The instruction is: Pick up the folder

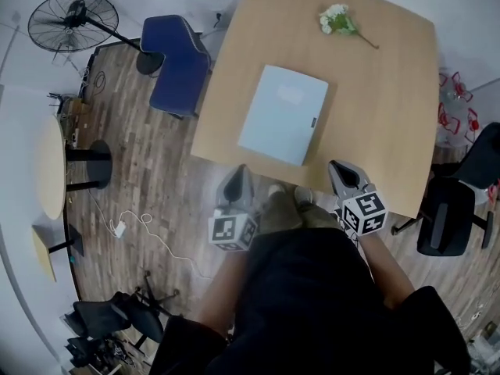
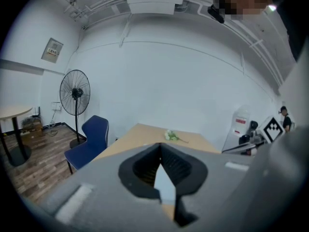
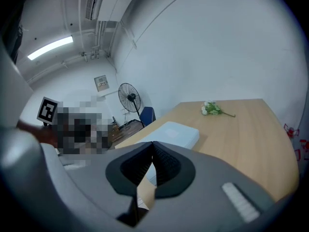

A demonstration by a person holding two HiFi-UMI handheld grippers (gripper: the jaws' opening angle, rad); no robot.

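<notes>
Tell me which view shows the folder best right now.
The head view: the whole folder lies flat on the table, all four edges visible from above. The right gripper view catches its far part beyond the shut jaws; the left gripper view shows only a pale sliver between its jaws.

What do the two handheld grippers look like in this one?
Both the left gripper and right gripper are grey tapered shells with black ribbed fingers. Each carries a white cube with black square markers. The person wears dark clothing.

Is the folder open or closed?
Closed: the folder lies flat on the table as one pale slab, no pages showing.
</notes>
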